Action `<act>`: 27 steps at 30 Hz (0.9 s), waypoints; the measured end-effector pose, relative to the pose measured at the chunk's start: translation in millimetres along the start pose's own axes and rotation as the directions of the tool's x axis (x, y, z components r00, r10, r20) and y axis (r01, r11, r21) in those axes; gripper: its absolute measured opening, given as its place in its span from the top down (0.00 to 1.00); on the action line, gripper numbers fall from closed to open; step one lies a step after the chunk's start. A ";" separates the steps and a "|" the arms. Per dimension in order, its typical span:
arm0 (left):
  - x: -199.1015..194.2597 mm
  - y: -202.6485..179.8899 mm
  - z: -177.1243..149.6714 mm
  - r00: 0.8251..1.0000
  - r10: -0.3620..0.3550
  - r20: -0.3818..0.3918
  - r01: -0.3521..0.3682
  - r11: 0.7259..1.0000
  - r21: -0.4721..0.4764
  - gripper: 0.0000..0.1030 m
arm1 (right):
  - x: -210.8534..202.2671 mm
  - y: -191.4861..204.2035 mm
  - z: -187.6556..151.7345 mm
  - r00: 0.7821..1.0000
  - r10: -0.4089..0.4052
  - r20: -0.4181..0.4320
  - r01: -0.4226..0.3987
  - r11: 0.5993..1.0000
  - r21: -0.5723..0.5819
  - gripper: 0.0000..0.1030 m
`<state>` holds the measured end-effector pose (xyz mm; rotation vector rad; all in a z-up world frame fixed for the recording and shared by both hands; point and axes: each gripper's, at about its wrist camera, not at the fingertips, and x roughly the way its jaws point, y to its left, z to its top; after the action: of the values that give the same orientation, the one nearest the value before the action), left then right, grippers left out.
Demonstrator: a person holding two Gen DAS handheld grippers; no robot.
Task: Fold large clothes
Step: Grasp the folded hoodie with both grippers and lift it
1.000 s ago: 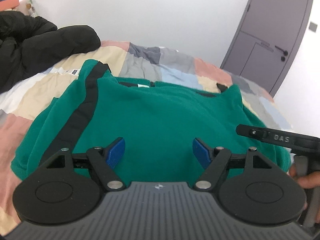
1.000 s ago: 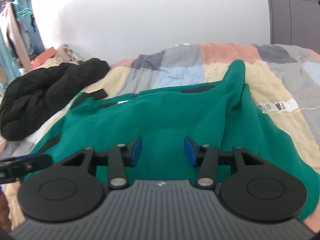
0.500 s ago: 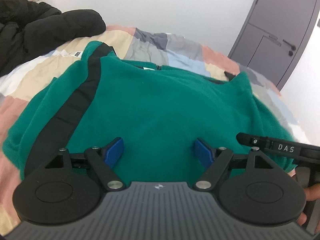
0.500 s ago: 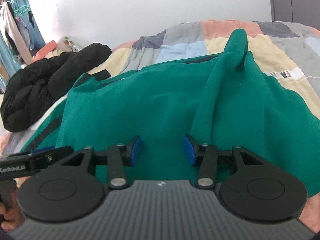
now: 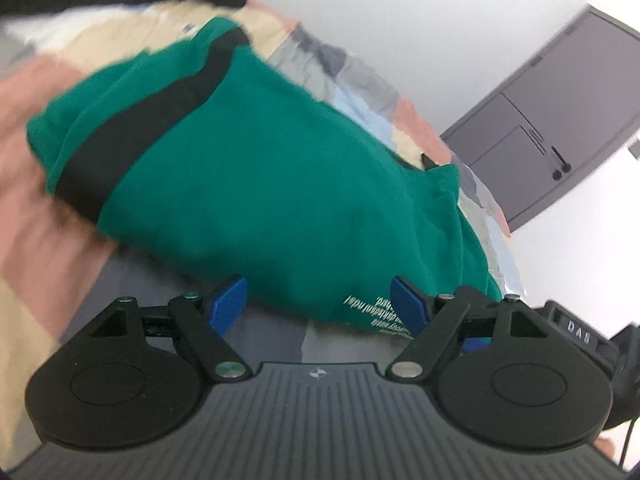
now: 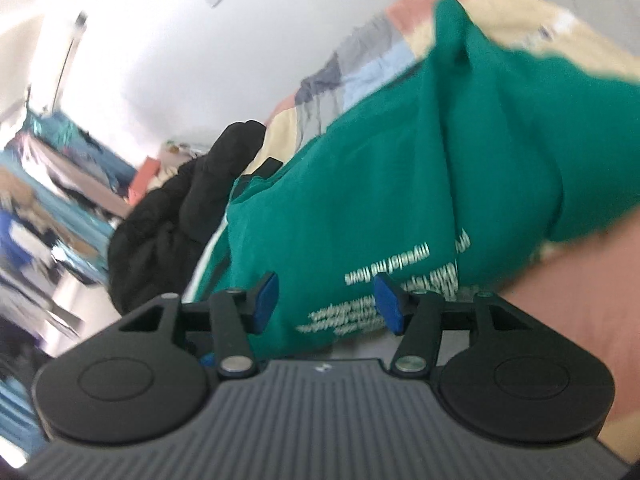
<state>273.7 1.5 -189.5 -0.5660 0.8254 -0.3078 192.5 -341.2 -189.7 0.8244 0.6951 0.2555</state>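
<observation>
A large green garment [image 5: 280, 168] with a black stripe along one sleeve [image 5: 160, 108] lies on the patchwork bed; it also shows in the right wrist view [image 6: 420, 184]. White printed text [image 6: 384, 268] runs along its near edge. My left gripper [image 5: 318, 306] is open, its blue pads on either side of the near edge. My right gripper [image 6: 326, 302] is open, with the printed edge between its pads. Both views are tilted and blurred.
A black puffy jacket [image 6: 180, 216] lies on the bed beyond the garment's left side. The patchwork quilt [image 5: 36, 128] surrounds the garment. A grey door [image 5: 552, 120] stands in the white wall at the right. Cluttered clothes [image 6: 48, 184] hang far left.
Both grippers have dropped low to the garment's near edge and tilted. The printed hem now lies between the pads. Jaws stay open.
</observation>
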 end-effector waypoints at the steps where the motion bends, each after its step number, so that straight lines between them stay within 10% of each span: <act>1: 2.8 4.6 -0.8 1.000 -0.007 -0.015 0.007 0.999 -0.036 0.20 | 1.5 -4.1 -0.5 1.000 0.006 -0.013 -0.005 0.999 0.032 0.45; 3: 10.2 16.0 -0.8 0.998 -0.035 -0.045 0.029 0.991 -0.130 0.20 | 6.5 -12.2 -1.1 0.999 0.025 -0.039 -0.021 0.995 0.094 0.44; 5: 16.4 26.8 -0.4 0.997 -0.058 -0.059 0.045 0.977 -0.210 0.20 | 13.2 -20.5 -1.4 0.997 0.054 -0.052 -0.045 0.987 0.157 0.10; 7: 21.3 35.1 0.9 0.996 -0.060 -0.061 0.042 0.965 -0.260 0.20 | 18.7 -28.4 -2.4 0.997 0.066 -0.047 -0.053 0.973 0.226 0.01; 14: 38.6 59.3 5.3 0.997 -0.075 -0.034 0.054 0.911 -0.408 0.20 | 52.5 -61.0 -6.6 0.989 0.144 -0.032 -0.111 0.870 0.481 0.02; 27: 31.0 91.4 4.7 0.980 -0.108 0.168 0.188 0.790 -0.584 0.21 | 38.2 -73.0 -5.4 0.985 0.073 0.157 -0.148 0.826 0.544 0.02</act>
<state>301.1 62.8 -258.9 -1.2425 0.7496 -0.1438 213.9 -368.8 -264.5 1.4324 0.6030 0.0975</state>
